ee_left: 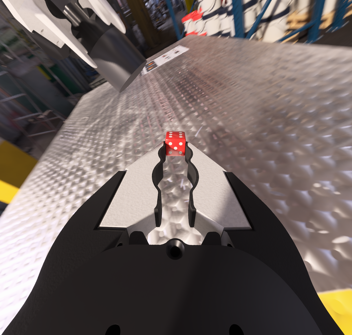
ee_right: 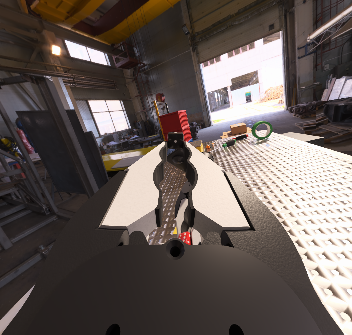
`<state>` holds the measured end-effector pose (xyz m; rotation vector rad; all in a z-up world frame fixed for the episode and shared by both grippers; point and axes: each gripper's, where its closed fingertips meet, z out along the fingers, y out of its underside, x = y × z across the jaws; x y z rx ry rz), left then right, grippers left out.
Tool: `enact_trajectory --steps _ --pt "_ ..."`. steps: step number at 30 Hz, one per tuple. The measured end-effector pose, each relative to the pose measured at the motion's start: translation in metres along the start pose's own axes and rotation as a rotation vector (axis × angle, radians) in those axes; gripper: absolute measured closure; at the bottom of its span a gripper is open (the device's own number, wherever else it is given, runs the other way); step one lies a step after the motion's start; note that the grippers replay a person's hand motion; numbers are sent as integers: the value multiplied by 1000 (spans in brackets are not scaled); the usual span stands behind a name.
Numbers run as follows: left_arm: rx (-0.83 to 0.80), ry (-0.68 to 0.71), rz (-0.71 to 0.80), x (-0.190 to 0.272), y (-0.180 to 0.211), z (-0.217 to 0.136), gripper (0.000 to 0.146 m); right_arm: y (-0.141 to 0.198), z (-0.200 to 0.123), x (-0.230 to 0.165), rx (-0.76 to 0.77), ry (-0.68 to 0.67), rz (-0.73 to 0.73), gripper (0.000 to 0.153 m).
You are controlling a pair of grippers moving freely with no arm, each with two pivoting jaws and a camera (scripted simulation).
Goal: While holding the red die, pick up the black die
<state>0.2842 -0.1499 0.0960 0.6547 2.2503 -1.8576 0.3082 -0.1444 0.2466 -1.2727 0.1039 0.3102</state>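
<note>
My left gripper (ee_left: pixel 175 144) is shut on the red die (ee_left: pixel 175 143), which has white pips, and holds it at its fingertips above the metal table (ee_left: pixel 247 116). My right gripper (ee_right: pixel 175 141) is shut on the black die (ee_right: pixel 175 140) at its fingertips, lifted above the table's left edge. The right gripper also shows in the left wrist view (ee_left: pixel 62 20) at the upper left, high above the table. In the right wrist view the red die (ee_right: pixel 184 237) shows low down between my fingers, with the left gripper's fingers around it.
The embossed metal table (ee_right: pixel 276 182) stretches to the right. At its far end lie a green tape roll (ee_right: pixel 262 129), screwdrivers (ee_right: pixel 229 142) and a cardboard box (ee_right: pixel 238 128). A printed paper sheet (ee_left: pixel 165 57) lies at the table's far edge.
</note>
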Motion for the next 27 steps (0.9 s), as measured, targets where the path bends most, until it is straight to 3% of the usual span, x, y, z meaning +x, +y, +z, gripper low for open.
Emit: enact_trajectory --steps 3,6,12,17,21,27 --pt "27 92 -193 1 -1 -4 127 -7 -5 9 73 36 -5 137" --pt "13 153 -468 -5 5 -7 127 -25 -22 29 160 188 -41 137" --pt "94 140 -884 -27 16 -7 127 -57 -64 46 275 432 -122 137" --pt "87 43 -806 -36 17 -8 127 -52 -60 38 314 482 -174 137" --pt "11 -123 -739 -48 27 -9 127 -38 -44 31 344 453 -190 137" --pt "-120 -431 -448 -70 30 -23 127 -23 -26 24 327 485 -307 137"
